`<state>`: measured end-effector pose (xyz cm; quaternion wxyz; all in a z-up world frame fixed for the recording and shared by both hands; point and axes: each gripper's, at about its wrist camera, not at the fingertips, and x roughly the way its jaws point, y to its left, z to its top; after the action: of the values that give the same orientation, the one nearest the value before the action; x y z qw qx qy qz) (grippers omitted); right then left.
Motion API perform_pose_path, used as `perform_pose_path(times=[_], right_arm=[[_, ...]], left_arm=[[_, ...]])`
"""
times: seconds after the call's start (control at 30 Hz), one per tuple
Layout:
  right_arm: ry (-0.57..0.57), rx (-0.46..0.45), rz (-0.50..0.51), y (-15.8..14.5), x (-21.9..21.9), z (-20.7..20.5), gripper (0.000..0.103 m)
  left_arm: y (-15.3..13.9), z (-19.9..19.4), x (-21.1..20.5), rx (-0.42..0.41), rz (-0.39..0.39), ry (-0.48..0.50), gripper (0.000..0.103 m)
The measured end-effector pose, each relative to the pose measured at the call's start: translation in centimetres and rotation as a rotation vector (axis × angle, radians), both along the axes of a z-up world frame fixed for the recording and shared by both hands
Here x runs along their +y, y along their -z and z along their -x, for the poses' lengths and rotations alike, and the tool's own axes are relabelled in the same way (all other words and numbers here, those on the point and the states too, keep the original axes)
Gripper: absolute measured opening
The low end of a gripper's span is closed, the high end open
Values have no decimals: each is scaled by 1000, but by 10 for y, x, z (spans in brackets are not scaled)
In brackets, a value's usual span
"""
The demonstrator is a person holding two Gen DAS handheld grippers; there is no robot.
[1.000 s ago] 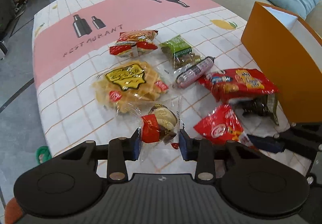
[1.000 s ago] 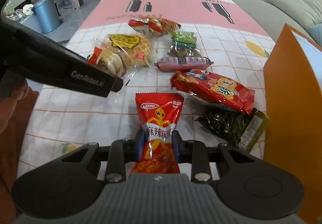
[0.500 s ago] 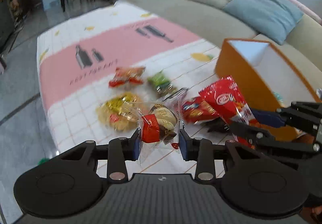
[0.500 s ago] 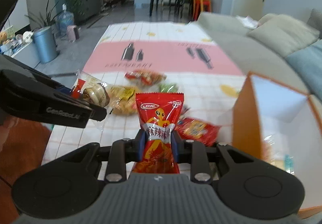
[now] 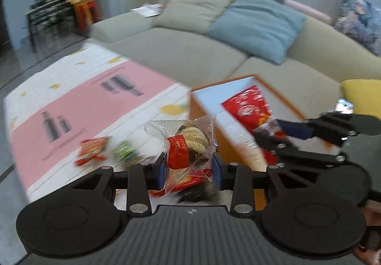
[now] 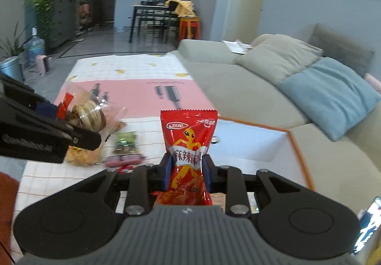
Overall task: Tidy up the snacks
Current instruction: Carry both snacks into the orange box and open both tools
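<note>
**Both grippers loaded, held above the orange box**

Left gripper: jaws part-way open and pressed on either side of a clear-wrapped pastry packet with a red label. The packet stands up between the blue pads, clear of the table.

Right gripper: jaws closed down tight on the lower half of a red chili-snack pouch. The pouch stands upright, its crimped top edge above the pads.

Landmark: orange box, open-topped, white inside, on the near end of the table by the sofa.
- In the left wrist view the red pouch hangs over the box's opening; the pastry packet sits just left of the box's near corner.
- Left of the box, on the checked tablecloth: a green packet, a pink sausage stick, a yellow waffle pack, and farther left a red-orange packet, blurred.
- Beyond the box: sofa with a beige cushion and a blue cushion.
</note>
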<state>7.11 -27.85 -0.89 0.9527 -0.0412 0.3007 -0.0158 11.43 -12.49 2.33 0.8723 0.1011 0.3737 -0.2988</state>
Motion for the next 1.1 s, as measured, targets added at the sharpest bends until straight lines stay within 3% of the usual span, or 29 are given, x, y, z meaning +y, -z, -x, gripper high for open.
perform_pose_path(times=[0.2,0.47,0.7,0.87,1.1], right_arm=[[84,40,-75,0,-54,-10,25],[141,154,-136,33,-101,-41,25],[135,267,-164,66,-125,-72,25],[129,320,-179,82,-133,-92,26],[104,405,-202,104,-136,-113,27]], left_arm=[[1,-19,-48,17,2,98,42],[24,-48,-105,80,-79,162,42],[47,-70,-143,97,-198,195,43],[67,-89,-167,94,-361,184,43],[86,-97,-178,137,-423,212,43]])
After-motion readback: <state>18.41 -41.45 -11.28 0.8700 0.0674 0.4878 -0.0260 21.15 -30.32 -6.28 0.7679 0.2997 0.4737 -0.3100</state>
